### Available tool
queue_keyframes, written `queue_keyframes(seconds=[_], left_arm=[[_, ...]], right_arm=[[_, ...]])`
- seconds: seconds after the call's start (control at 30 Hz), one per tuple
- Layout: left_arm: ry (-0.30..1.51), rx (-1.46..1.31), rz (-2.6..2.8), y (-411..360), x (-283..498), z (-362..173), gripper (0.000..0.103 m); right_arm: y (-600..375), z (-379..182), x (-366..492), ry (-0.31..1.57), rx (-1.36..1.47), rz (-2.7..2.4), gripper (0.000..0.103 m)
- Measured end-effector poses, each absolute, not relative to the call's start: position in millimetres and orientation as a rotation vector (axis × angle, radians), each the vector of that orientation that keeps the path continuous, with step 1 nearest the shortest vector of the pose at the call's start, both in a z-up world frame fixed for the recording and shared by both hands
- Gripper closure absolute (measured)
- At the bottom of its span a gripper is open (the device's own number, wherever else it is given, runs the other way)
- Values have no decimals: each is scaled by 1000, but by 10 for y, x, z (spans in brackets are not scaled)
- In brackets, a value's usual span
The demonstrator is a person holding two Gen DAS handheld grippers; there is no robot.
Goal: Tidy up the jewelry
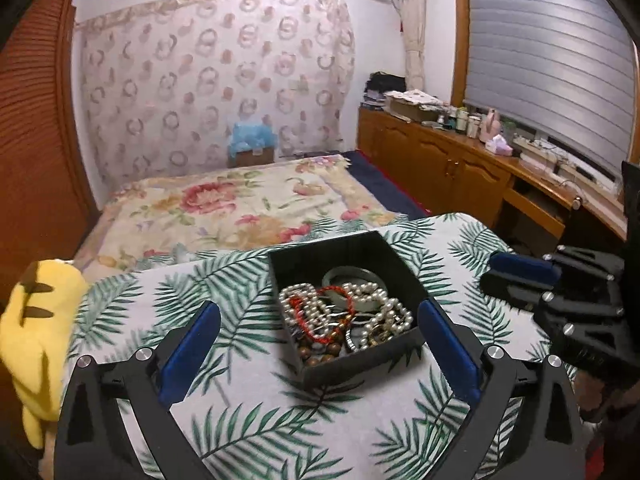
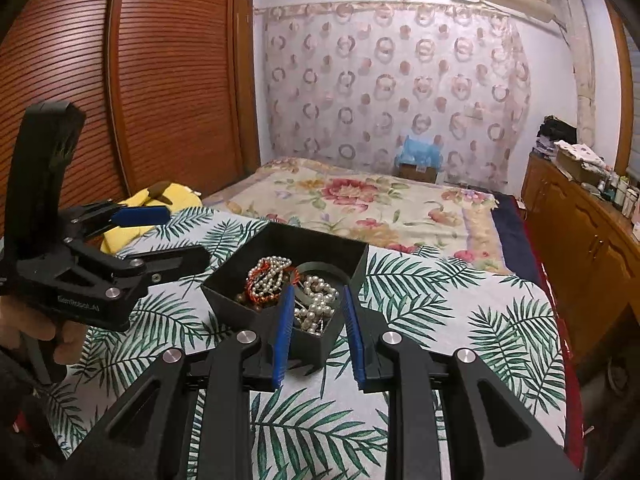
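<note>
A black open box [image 1: 362,360] stands on the palm-leaf cloth [image 1: 256,392]. It holds pearl strands [image 1: 384,304], a red bead bracelet [image 1: 320,320], brown wooden beads [image 1: 320,354] and a green bangle [image 1: 352,274]. My left gripper [image 1: 320,316] is wide open, its blue pads on either side of the box's near part, empty. My right gripper [image 2: 318,312] is open and empty, its pads over the box's [image 2: 240,304] near corner above the pearls [image 2: 316,300]. The left gripper shows at the left of the right wrist view [image 2: 160,236]; the right gripper shows at the right of the left wrist view [image 1: 516,276].
A yellow plush toy [image 1: 36,320] lies at the cloth's left edge. A floral bedspread [image 1: 240,208] lies beyond the cloth. A wooden cabinet [image 1: 460,168] with clutter runs along the right wall. A slatted wooden wardrobe [image 2: 160,80] is at the left.
</note>
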State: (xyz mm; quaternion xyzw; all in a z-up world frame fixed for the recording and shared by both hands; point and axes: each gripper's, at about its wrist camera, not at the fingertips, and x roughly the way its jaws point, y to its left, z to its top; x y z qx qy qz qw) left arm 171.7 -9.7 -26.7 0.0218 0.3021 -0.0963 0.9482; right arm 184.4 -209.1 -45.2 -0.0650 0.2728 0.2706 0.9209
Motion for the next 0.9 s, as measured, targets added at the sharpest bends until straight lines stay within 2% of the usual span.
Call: queue_keyframes(seconds=[0.07, 0.13, 0.2, 0.33, 0.43, 0.53, 0.9], left_arm=[[605, 56, -169, -86, 1626, -230, 8], [604, 56, -158, -76, 1555, -193, 8], [598, 46, -154, -56, 1479, -163, 8], [606, 34, -131, -45, 1359, -116, 8], [591, 22, -121, -23, 1229, -69, 8], [584, 25, -104, -15, 1133, -29, 8], [564, -23, -64, 148, 806, 24, 8]], right_arm=[[-2116, -413, 1806, 553, -125, 545, 69], [-2133, -357, 1746, 534, -113, 539, 57], [-2136, -309, 1694, 516, -104, 533, 51], [-2153, -199, 1572, 480, -83, 502, 20], [-2170, -129, 1488, 458, -70, 480, 9], [-2207, -63, 1398, 439, -41, 465, 2], [-2329, 12, 1130, 415, 6, 380, 3]])
